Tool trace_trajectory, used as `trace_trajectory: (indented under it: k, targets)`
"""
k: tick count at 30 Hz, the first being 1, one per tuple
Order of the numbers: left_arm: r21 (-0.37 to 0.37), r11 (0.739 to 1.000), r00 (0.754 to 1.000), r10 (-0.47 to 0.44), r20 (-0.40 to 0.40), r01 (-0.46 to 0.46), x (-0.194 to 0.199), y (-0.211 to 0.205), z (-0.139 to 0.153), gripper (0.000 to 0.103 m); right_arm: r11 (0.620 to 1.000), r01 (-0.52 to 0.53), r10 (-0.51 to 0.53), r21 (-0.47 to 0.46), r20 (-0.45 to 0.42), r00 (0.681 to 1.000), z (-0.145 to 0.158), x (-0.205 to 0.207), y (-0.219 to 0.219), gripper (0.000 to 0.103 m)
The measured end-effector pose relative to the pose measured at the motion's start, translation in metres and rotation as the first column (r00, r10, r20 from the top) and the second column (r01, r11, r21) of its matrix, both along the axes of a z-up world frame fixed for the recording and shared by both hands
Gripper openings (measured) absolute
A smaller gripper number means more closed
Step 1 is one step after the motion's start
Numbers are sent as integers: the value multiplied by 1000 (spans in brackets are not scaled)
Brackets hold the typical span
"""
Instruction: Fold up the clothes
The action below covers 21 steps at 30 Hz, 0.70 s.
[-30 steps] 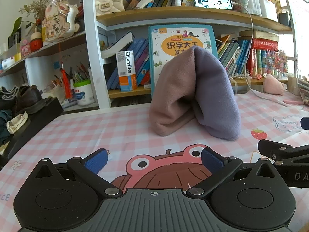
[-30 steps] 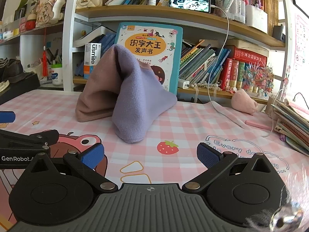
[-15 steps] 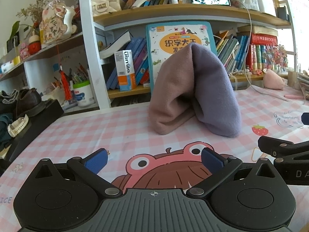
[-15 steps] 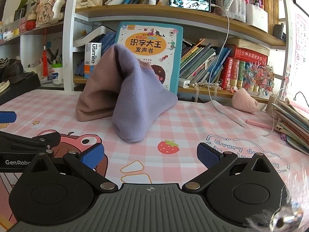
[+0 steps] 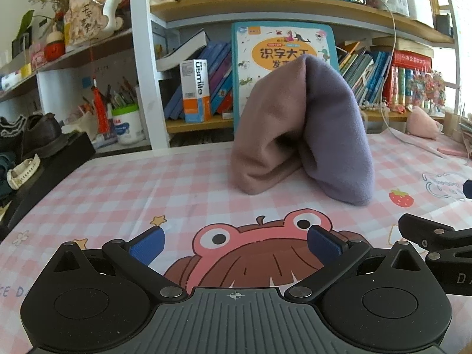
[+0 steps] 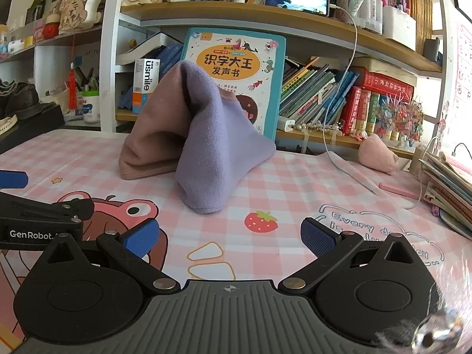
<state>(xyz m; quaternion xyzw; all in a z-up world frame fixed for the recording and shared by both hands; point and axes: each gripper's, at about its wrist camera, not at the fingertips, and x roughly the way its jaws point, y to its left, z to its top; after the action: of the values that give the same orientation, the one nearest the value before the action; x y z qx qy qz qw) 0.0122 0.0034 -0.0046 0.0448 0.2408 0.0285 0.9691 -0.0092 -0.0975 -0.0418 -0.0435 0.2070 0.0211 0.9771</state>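
Garment [image 5: 303, 135] ahead of both parted grippers, apart

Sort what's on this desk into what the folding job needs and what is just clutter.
For the job: pink-and-purple garment, left gripper, right gripper, checked tablecloth.

Just lying about: picture book, usmile box, shoes, pink pouch, charging cable.
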Motion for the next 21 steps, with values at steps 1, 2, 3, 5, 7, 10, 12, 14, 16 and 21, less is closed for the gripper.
trace_trajectory:
  k: [1,2,3,5,7,10,12,14,16,21]
  targets:
    - [2,1000,1000,1,1,-1,0,0,0,103,1000,0,0,0,0,1000,0,0,0,103]
    - [4,1000,1000,2,2,-2,0,-1,0,103,1000,1,-1,0,-1,1000,0,0,0,103]
    - [5,1000,1000,1,2,-1,0,-1,0,103,1000,1,-1,0,-1,1000,0,0,0,103]
    - [6,1000,1000,0,3,0,-1,-1,0,103,1000,2,-2,0,-1,1000,0,0,1,103]
    - [7,1000,1000,-1,5,1,-1,-2,1,103,1000,2,-2,0,0,1000,1,0,1,103]
    - [10,1000,1000,-3,13,3,-2,-2,1,103,1000,6,-6,-2,2,1000,1,0,1,103]
    - [14,1000,1000,-5,19,4,-3,-3,1,103,1000,6,-6,-3,5,1000,0,0,1,103]
    - [18,1000,1000,-8,24,7,-4,-3,2,103,1000,6,-6,-6,8,1000,0,-1,2,103]
    - [22,1000,1000,-11,25,10,-4,-4,2,103,1000,4,-4,-9,11,1000,0,-2,2,103]
    - [24,1000,1000,-4,26,3,-4,-4,1,103,1000,4,-3,-16,19,1000,0,-3,3,103]
